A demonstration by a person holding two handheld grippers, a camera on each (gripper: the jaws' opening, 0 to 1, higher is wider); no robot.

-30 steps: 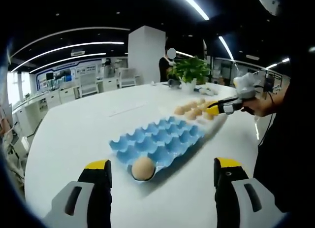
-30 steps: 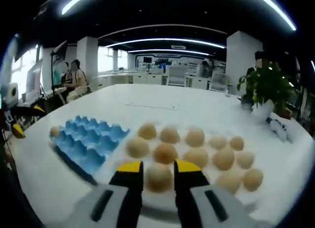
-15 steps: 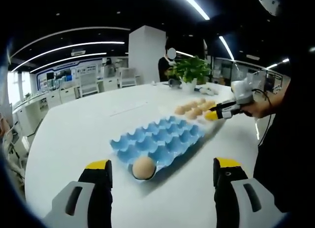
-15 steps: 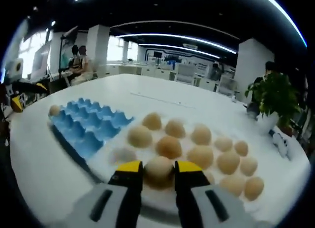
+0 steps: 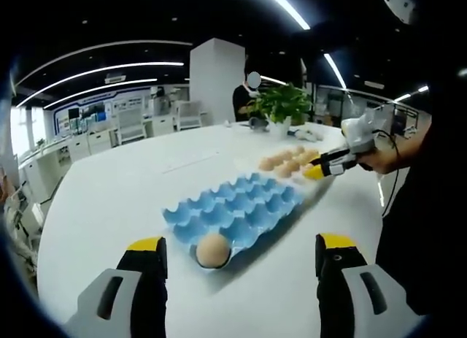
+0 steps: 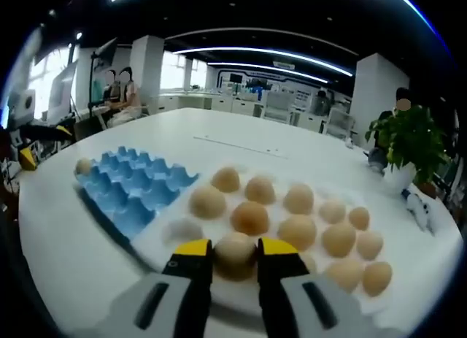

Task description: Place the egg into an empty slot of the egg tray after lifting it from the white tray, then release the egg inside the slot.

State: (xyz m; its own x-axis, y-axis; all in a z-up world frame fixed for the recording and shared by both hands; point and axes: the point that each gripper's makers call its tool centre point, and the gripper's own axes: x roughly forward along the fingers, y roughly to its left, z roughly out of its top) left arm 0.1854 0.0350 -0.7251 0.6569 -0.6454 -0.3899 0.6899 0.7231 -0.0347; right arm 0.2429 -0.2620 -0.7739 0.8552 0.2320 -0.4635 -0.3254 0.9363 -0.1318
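1. Gripping an egg (image 6: 235,252) between its yellow-tipped jaws, the right gripper (image 6: 233,252) sits at the near edge of the white tray (image 6: 241,303), with the egg just above or barely touching it; I cannot tell which.
2. Other brown eggs lie in rows across the white tray, beyond and to the right of the held one.
3. To the left of the white tray, touching or just beside it, lies the blue egg tray (image 6: 131,193), with one egg (image 6: 83,166) in its far-left corner slot and the other slots bare.
4. In the left gripper view, the left gripper (image 5: 241,258) hangs with jaws spread wide and nothing between them, over the white worktop (image 5: 109,192) near the blue egg tray (image 5: 237,206).
5. An egg (image 5: 213,249) sits in that tray's nearest corner slot.
6. The right gripper (image 5: 321,166) appears far right there, over the eggs.
7. A potted plant (image 6: 408,144) stands far right on the worktop.
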